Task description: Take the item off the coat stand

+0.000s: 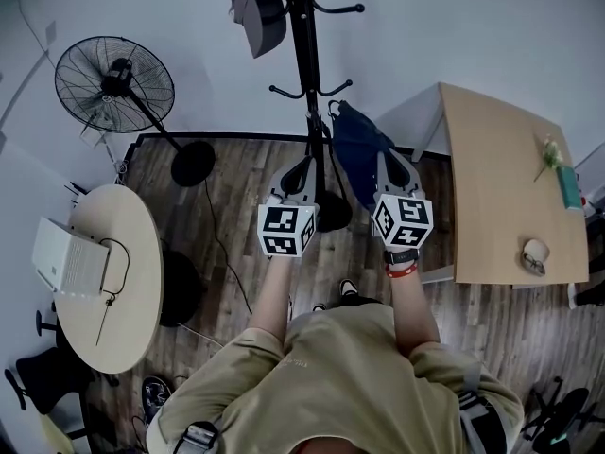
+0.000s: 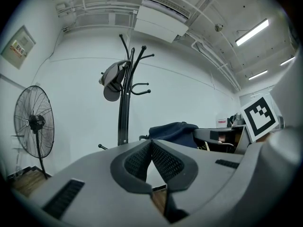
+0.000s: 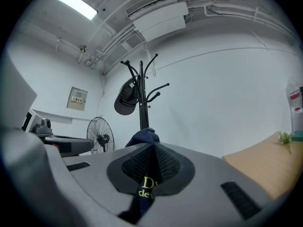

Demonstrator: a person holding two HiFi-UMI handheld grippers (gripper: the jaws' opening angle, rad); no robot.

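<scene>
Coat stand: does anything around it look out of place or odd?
Nothing stands out. The right gripper is shut on a navy fabric item beside the coat stand, and a grey cap hangs on an upper hook.

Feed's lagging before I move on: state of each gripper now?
Left gripper: closed, nothing in it.
Right gripper: closed on the navy fabric item.

round table [image 1: 132, 220]: white box [image 1: 68, 257] | wooden table [image 1: 492, 216]: green sprig [image 1: 548, 154], bottle [image 1: 568, 187] | wood floor [image 1: 236, 206]: fan [image 1: 113, 83], coat stand [image 1: 304, 55]

The coat stand [image 1: 304, 55] is glossy metal, the bag [image 1: 357, 154] matt navy cloth, the table [image 1: 501, 159] smooth wood.
</scene>
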